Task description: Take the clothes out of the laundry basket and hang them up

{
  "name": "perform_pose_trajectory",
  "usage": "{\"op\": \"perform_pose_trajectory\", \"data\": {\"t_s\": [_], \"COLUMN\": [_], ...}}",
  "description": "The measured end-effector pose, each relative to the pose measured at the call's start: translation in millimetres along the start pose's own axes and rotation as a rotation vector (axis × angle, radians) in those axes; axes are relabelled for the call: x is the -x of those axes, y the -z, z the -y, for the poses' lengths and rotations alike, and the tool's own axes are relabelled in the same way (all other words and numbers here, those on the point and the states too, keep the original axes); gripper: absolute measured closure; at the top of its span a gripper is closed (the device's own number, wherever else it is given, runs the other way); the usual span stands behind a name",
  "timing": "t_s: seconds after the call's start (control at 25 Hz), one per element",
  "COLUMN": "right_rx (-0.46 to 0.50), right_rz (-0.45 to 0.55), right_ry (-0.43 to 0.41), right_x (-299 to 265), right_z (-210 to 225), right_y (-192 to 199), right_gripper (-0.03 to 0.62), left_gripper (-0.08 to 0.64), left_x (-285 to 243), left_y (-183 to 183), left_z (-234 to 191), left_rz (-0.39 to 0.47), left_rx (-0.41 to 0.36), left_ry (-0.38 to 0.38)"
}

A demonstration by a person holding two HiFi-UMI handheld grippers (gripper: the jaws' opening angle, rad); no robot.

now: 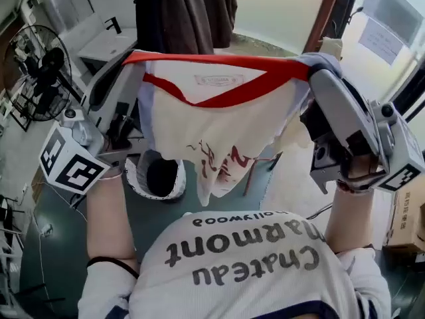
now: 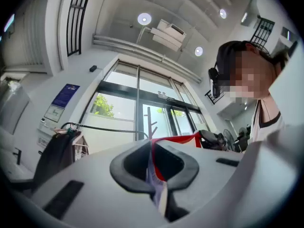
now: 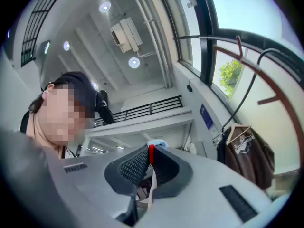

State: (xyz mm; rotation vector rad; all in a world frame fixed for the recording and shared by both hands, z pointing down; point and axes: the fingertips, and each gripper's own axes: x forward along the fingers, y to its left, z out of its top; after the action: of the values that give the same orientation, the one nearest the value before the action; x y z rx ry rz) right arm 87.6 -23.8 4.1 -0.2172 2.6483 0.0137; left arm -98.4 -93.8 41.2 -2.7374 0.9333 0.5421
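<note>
**Q:** While the shirt (image 1: 219, 125) hangs spread above the laundry basket (image 1: 178, 186), how is the hold entered?

**A:** Left gripper (image 1: 135, 57): clenched on one top corner, with cloth pinched between its dark pads (image 2: 130, 165). Right gripper (image 1: 312, 70): clenched on the other top corner, with red trim in the bite. Shirt: clear above the basket, stretched between the two, lower edge drooping toward it.

**Q:** Handling for the hanging step?

**A:** Advised: hold the top edge taut and level. Carry it beyond the basket to the dark clothes (image 1: 189, 12) on the rail (image 2: 104, 128). Release neither corner until a support bears the weight. Risk: thin cloth may slip from so narrow a pinch if tugged.

**Q:** Materials and shapes?

**A:** Shirt: cream, soft and limp, with a red band along the top and at the neck, red print on the front, and pale lilac at the edges. Basket: round, pale rim, dark inside. Gripper shells: smooth grey plastic. Pads: black, ribbed, curving inward. Marker cubes (image 1: 70, 161): black-and-white squares.
</note>
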Motion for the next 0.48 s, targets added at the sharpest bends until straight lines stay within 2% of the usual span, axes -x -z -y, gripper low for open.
{"op": "perform_pose_trajectory", "data": {"t_s": [0.16, 0.28, 0.48], "right_rx": [0.0, 0.005, 0.058], "right_rz": [-0.037, -0.057, -0.018], "right_ry": [0.15, 0.298, 0.477], "right_x": [80.1, 150.9, 239.4], "right_z": [-5.0, -4.0, -7.6], "right_y": [-14.1, -25.4, -52.5], "right_gripper": [0.557, 0.558, 0.557], "left_gripper": [0.538, 0.538, 0.538], "left_x": [-45.7, -73.9, -121.7], "left_y": [24.5, 62.5, 108.7], "left_z": [64.5, 108.5, 169.2], "left_rz": [0.012, -0.012, -0.041], "left_rx": [0.103, 0.185, 0.28], "left_ry": [0.052, 0.084, 0.187]}}
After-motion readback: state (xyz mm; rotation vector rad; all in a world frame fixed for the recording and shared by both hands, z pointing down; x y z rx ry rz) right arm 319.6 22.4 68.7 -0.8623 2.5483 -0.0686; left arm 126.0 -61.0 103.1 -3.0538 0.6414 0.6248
